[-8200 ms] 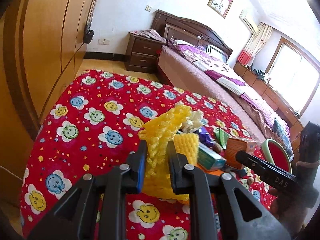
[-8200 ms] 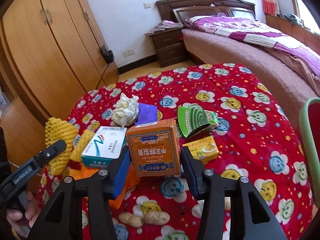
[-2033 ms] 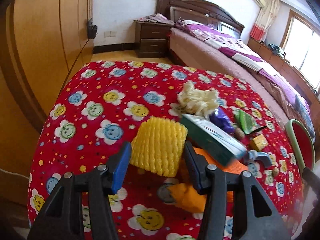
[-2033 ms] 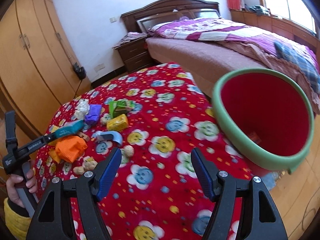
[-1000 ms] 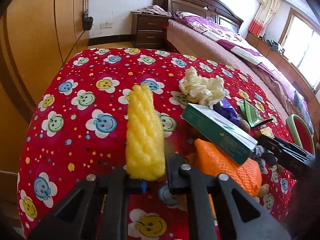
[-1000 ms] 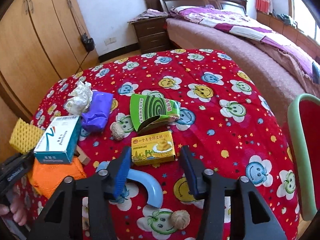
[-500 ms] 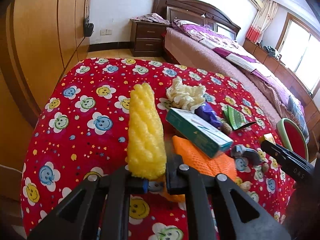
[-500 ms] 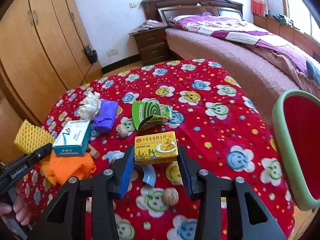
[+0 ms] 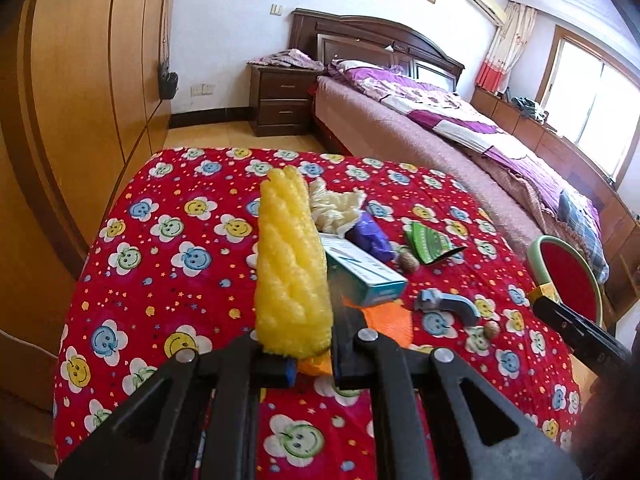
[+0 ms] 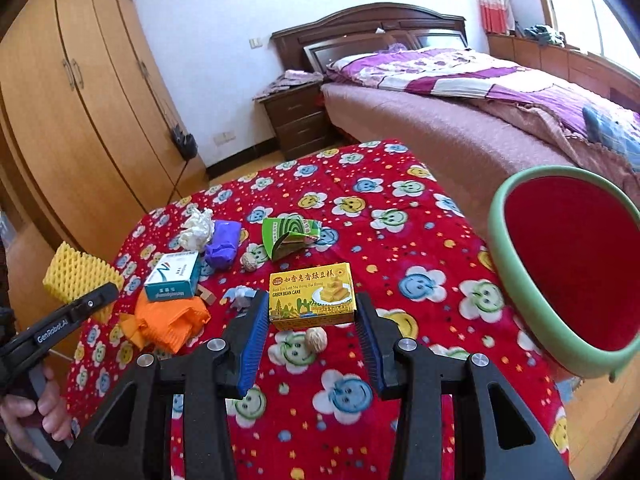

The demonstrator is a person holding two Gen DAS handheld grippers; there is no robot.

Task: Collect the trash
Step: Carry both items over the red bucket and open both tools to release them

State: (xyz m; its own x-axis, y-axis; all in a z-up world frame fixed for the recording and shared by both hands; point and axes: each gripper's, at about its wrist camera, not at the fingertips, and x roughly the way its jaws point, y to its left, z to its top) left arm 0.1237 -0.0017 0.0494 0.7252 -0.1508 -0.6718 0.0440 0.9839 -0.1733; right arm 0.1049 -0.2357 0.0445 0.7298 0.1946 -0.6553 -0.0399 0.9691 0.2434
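My left gripper is shut on a yellow foam net and holds it upright above the red smiley tablecloth. From the right wrist view the same foam net sits at the far left in the left gripper. My right gripper is shut on a yellow green bean cake box, lifted off the cloth. A red bin with a green rim stands off the table's right edge; the bin's rim also shows in the left wrist view.
On the cloth lie a teal-and-white box, an orange net, a purple wrapper, crumpled white paper, a green coil box, a grey-blue curved piece and walnuts. Bed, nightstand and wardrobe lie beyond.
Both grippers have risen with their loads. The right gripper lifted the cake box off the cloth and swung right, bringing more of the bin into view.
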